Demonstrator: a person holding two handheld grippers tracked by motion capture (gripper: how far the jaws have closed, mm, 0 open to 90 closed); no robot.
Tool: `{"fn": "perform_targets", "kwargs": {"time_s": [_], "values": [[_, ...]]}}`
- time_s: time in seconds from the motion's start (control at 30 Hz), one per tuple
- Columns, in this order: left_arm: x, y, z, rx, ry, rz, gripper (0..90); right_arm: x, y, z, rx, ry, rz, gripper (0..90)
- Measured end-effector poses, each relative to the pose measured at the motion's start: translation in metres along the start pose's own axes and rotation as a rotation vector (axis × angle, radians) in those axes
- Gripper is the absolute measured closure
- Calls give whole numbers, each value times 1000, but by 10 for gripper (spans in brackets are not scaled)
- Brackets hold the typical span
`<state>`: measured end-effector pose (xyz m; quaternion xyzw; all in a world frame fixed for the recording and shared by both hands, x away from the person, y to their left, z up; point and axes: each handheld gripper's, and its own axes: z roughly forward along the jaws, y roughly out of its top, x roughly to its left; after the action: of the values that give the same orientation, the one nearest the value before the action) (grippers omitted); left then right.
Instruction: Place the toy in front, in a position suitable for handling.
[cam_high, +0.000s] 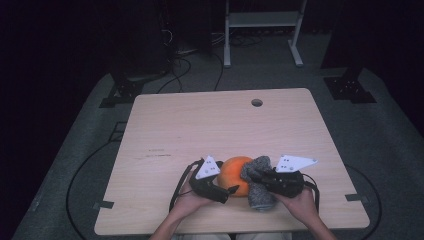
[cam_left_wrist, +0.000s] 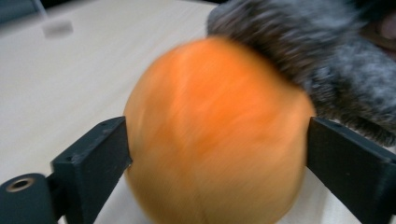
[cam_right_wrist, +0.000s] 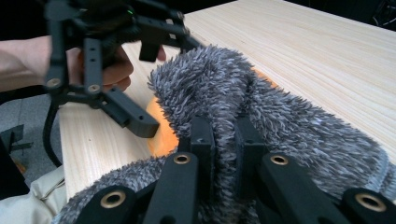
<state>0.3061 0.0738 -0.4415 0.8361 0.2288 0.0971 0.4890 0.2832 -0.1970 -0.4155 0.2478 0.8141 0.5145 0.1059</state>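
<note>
Pale wood makes up the tabletop (cam_high: 200, 125), bare over most of its width, with a small round hole (cam_high: 257, 102) near the far edge. Beyond it, on the grey floor (cam_high: 390, 140), stand a white frame (cam_high: 262, 30) and dark stands with cables. All the work sits at the near edge. Grey and fuzzy, a sock (cam_high: 258, 187) lies just right of an orange ball (cam_high: 237, 172) and drapes up over its right side; in the left gripper view the fuzz (cam_left_wrist: 299, 42) covers the ball's upper right, and in the right gripper view it hides most of the ball (cam_right_wrist: 161, 133). The left gripper (cam_high: 226, 191) has its jaws spread wide to either side of the ball (cam_left_wrist: 215, 135), each pad right at its flank; blur makes it hard to tell whether they press. The right gripper (cam_right_wrist: 224, 140) is pinched tight on a fold of the sock (cam_right_wrist: 280, 121).
</note>
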Motion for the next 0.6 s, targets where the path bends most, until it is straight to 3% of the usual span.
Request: {"fn": "perform_targets", "kwargs": {"time_s": [0.07,0.1,0.13,0.17,0.2,0.23,0.27,0.3,0.33,0.4,0.43,0.47,0.5,0.53,0.57,0.6], "values": [[2,-2,1,2,-14,-24,90,-1,-1,0,2,-6,1,807],[-2,-3,-2,-20,1,18,209,-7,-4,-3,19,-39,21,807],[-5,-1,-4,-18,21,52,246,-12,-6,-5,20,-55,46,807],[-5,-1,-4,-18,21,52,276,-12,-6,-5,20,-55,46,807],[-7,1,-5,-21,35,77,299,-18,-7,-12,38,-107,66,808],[-10,3,-7,-35,45,106,299,-18,-7,-12,38,-107,66,808],[-14,7,-7,-38,67,163,327,-15,-4,-20,-8,-100,66,807],[-14,7,-7,-38,67,163,330,-15,-4,-20,-8,-100,66,807],[-19,9,-6,-26,71,211,330,-4,5,-23,-72,-32,28,807],[-22,9,-5,-31,72,228,317,5,10,-16,-57,-15,-22,807],[-23,9,-5,-31,68,239,317,5,10,-16,-57,-15,-22,807],[-23,8,-4,-31,72,228,204,4,6,-6,-7,-31,-33,807],[-21,8,-3,-21,71,210,204,4,6,-6,-7,-31,-33,807],[-19,7,-1,-15,68,174,145,1,3,-5,-3,-30,-22,807],[-13,5,1,-5,43,94,101,-6,-1,-6,-1,-36,14,807],[-13,5,1,-5,43,94,144,-9,-1,-8,-3,-51,20,807]]}}
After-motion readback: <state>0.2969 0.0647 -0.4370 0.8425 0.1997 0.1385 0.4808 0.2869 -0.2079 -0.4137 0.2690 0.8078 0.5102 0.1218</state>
